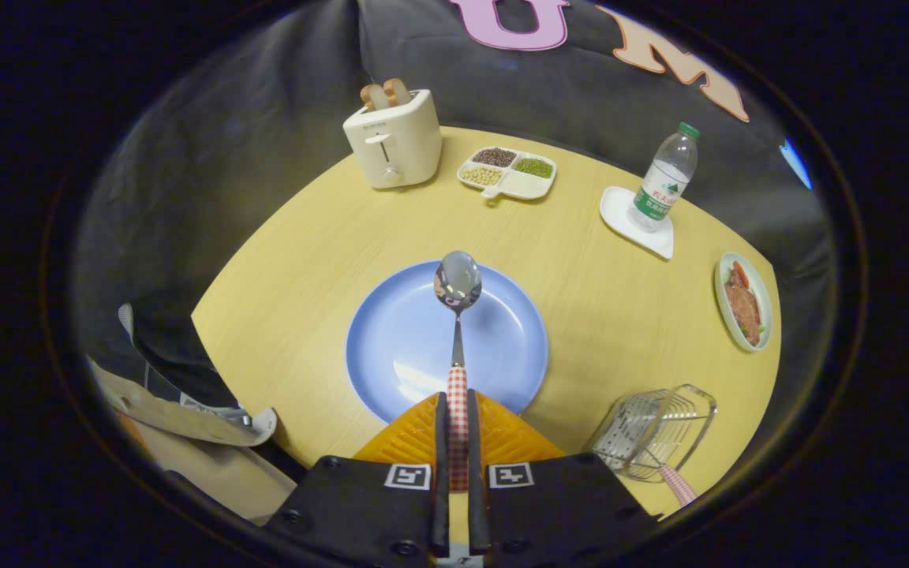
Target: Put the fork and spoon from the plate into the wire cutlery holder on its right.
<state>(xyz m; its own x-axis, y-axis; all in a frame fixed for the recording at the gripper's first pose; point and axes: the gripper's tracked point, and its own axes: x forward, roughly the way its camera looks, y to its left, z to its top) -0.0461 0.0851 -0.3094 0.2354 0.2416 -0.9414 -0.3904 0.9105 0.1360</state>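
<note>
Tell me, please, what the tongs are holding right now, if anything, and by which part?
The tongs are shut on the spoon, both fingers pressing its red-checked handle, with the bowl pointing forward above the blue plate.

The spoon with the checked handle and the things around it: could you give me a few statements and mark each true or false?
1. The gripper is shut on the metal spoon with the red-checked handle. True.
2. The round blue plate has a fork lying on it. False: no fork is on it.
3. The wire cutlery holder already has a checked handle sticking out of it. True.
4. The clear plastic water bottle lies on its side. False: it stands upright on a white coaster.
5. The cream toaster has bread in its slots. True.
</note>
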